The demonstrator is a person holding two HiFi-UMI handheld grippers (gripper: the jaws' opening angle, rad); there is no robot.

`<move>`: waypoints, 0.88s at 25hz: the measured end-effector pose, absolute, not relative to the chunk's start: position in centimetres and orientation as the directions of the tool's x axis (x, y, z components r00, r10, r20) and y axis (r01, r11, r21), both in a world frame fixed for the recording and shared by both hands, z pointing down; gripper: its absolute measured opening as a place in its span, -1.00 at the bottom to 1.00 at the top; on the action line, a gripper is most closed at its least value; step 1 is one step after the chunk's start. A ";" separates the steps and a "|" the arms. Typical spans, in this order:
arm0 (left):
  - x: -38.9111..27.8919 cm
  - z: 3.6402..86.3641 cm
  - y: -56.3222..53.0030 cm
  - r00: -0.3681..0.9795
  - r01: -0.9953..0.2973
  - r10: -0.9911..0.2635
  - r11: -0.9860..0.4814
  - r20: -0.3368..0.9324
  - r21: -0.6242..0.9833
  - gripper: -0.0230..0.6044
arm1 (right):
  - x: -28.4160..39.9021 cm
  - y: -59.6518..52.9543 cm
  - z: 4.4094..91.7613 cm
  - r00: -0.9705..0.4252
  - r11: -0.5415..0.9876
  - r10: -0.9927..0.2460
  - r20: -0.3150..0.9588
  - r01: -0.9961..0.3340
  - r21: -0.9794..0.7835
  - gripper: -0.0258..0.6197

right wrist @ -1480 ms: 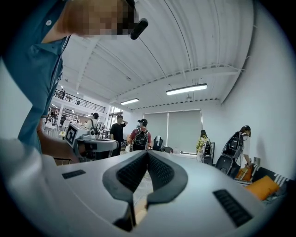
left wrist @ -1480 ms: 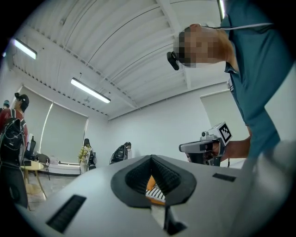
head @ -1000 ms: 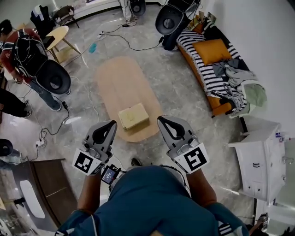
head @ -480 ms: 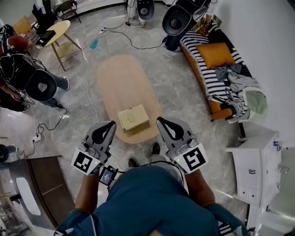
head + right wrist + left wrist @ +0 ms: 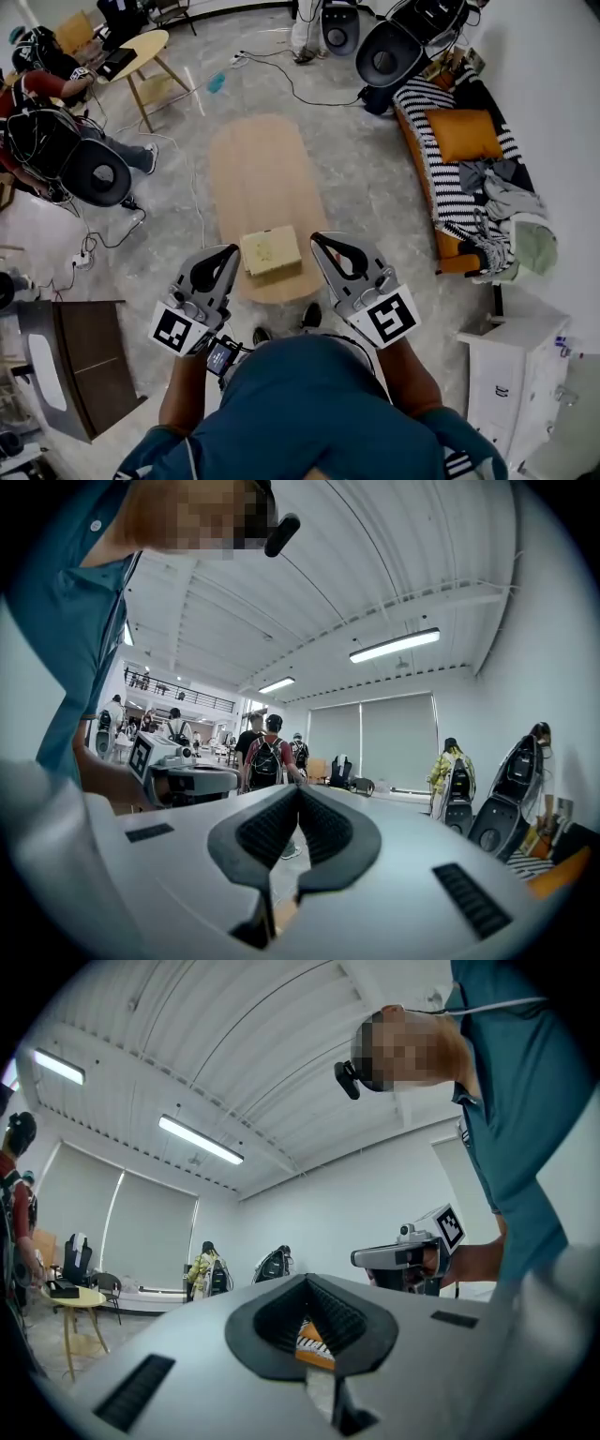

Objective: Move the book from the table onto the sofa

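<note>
A pale tan book (image 5: pixel 270 251) lies at the near end of the oval wooden table (image 5: pixel 258 178). My left gripper (image 5: pixel 228 251) is held level just left of the book, jaws shut, nothing in them. On the book's right, my right gripper (image 5: pixel 319 240) is also shut and empty. Neither touches the book. The sofa (image 5: pixel 448 183), with a striped cover, an orange cushion (image 5: pixel 466 134) and loose clothes, stands along the right wall. In the left gripper view the shut left gripper (image 5: pixel 307 1283) frames a bit of the sofa. The right gripper view shows the shut right gripper (image 5: pixel 298 794) pointing across the room.
A seated person (image 5: pixel 42 112) and a black round chair (image 5: pixel 97 172) are at the left, with a small round table (image 5: pixel 141 52) behind. Cables (image 5: pixel 192 178) trail over the floor. A white cabinet (image 5: pixel 511 370) stands right, a dark desk (image 5: pixel 70 361) lower left.
The person has stepped toward the table, so the book now lies closer, between the two gripper tips. Both grippers stay shut and empty.
</note>
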State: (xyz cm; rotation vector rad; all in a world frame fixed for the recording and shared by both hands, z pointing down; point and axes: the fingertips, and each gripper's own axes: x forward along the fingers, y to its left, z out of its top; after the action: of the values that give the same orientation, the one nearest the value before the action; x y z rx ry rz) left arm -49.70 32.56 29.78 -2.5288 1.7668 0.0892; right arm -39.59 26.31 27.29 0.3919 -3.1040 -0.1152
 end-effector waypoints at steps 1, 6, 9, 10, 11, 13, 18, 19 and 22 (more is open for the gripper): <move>-49.3 29.8 31.9 0.335 -0.942 -0.939 -0.335 -0.081 -0.013 -0.92 | -39.3 25.5 27.4 -0.971 0.968 -0.239 0.002 -0.238 0.082 -0.88; -48.0 30.4 30.0 0.280 -0.960 -0.958 -0.280 -0.065 -0.011 -0.92 | -38.4 22.9 28.4 -0.983 0.981 -0.182 0.002 -0.181 0.073 -0.88; -47.8 31.0 29.6 0.241 -0.971 -0.969 -0.241 -0.048 -0.010 -0.92 | -38.4 21.8 29.2 -0.989 0.986 -0.148 0.020 -0.146 0.078 -0.88; -47.8 31.3 29.5 0.230 -0.973 -0.972 -0.230 -0.039 -0.006 -0.92 | -38.6 21.5 29.3 -0.990 0.988 -0.139 0.012 -0.138 0.074 -0.88; -47.9 31.7 29.5 0.222 -0.975 -0.975 -0.222 -0.028 -0.001 -0.92 | -38.9 21.2 29.3 -0.991 0.989 -0.133 0.006 -0.133 0.072 -0.88; -48.5 32.2 29.3 0.213 -0.977 -0.977 -0.213 -0.005 0.006 -0.92 | -39.6 20.6 29.6 -0.992 0.990 -0.129 -0.001 -0.129 0.063 -0.88; -51.7 33.3 28.7 0.203 -0.978 -0.979 -0.203 0.004 0.038 -0.92 | -42.1 20.0 31.3 -0.992 0.991 -0.125 0.030 -0.124 0.049 -0.88; -52.3 33.6 28.6 0.209 -0.977 -0.978 -0.208 0.008 0.044 -0.92 | -42.6 19.8 31.6 -0.990 0.990 -0.137 0.040 -0.135 0.049 -0.88; -54.2 34.5 27.8 0.233 -0.971 -0.972 -0.233 0.011 0.053 -0.92 | -44.1 19.5 31.6 -0.986 0.986 -0.164 0.027 -0.163 0.045 -0.88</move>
State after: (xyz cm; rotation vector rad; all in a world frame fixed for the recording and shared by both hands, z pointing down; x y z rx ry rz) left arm -54.20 27.81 34.51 -2.5052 1.9754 0.0386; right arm -44.09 19.55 31.56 0.2550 -3.1000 -0.0656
